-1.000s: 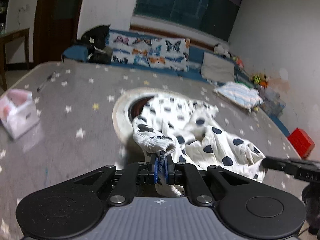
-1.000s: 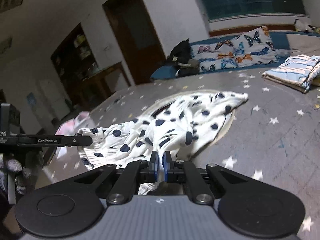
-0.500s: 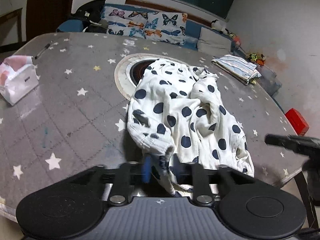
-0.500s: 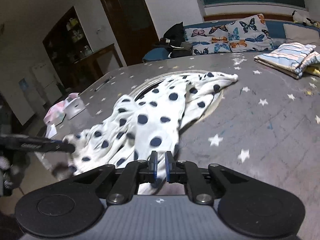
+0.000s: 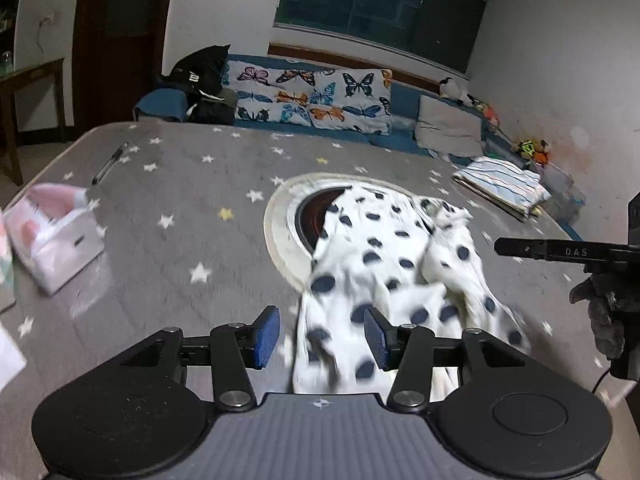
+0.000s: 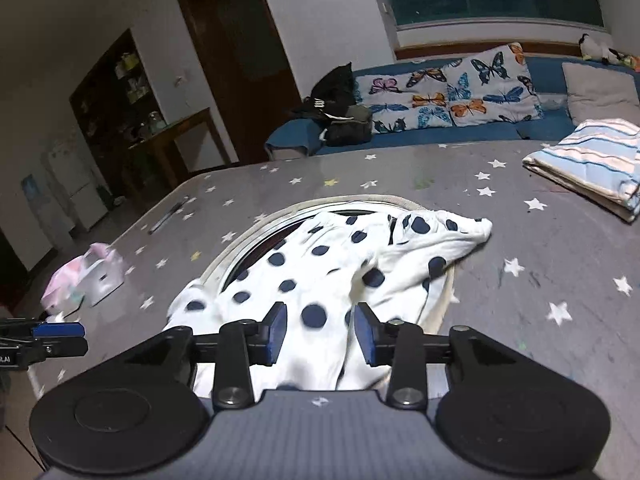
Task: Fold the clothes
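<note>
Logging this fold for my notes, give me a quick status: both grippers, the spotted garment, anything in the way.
Left gripper open. Right gripper open. Polka-dot garment loose and rumpled on the star tablecloth, partly over the round inset. Tissue box off to the side, not obstructing.

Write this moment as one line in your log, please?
left gripper: open | right gripper: open | polka-dot garment: released, crumpled on star-print table | fold: not yet done

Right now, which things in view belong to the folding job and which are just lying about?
Job:
- spotted garment, lying on the table
- left hand-held gripper, open
- right hand-held gripper, open

Lying about:
- striped folded cloth
- tissue box
- pen
- butterfly cushions
- black bag
</note>
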The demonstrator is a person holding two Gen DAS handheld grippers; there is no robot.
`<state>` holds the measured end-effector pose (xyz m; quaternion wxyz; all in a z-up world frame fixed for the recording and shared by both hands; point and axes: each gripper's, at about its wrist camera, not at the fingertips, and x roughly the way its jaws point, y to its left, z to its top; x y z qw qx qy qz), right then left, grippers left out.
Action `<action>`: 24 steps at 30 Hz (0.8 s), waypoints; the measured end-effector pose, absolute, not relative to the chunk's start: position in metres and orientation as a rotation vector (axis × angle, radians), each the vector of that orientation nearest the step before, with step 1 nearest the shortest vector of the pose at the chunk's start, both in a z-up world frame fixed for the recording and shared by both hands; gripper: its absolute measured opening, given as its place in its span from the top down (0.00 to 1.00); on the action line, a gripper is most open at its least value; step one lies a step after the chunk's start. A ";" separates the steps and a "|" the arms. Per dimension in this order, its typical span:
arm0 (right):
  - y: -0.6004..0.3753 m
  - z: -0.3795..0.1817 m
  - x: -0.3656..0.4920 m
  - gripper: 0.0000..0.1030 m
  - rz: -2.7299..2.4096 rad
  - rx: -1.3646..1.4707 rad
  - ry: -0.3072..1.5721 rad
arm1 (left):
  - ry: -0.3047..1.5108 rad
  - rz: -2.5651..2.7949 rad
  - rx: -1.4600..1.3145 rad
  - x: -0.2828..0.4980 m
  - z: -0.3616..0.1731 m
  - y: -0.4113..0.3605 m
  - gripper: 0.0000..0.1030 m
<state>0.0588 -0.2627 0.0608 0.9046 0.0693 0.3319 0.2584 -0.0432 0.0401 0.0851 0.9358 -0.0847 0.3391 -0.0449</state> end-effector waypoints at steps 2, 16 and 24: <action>-0.260 0.054 0.073 0.61 0.515 0.163 0.705 | 0.697 -0.097 -0.166 -0.025 0.082 0.036 0.51; -0.248 0.031 0.094 0.95 0.554 0.170 0.754 | 0.765 -0.119 -0.108 0.108 0.057 0.005 0.51; -0.286 0.052 0.062 0.97 0.494 0.160 0.682 | 0.813 -0.122 -0.034 0.145 0.035 -0.011 0.52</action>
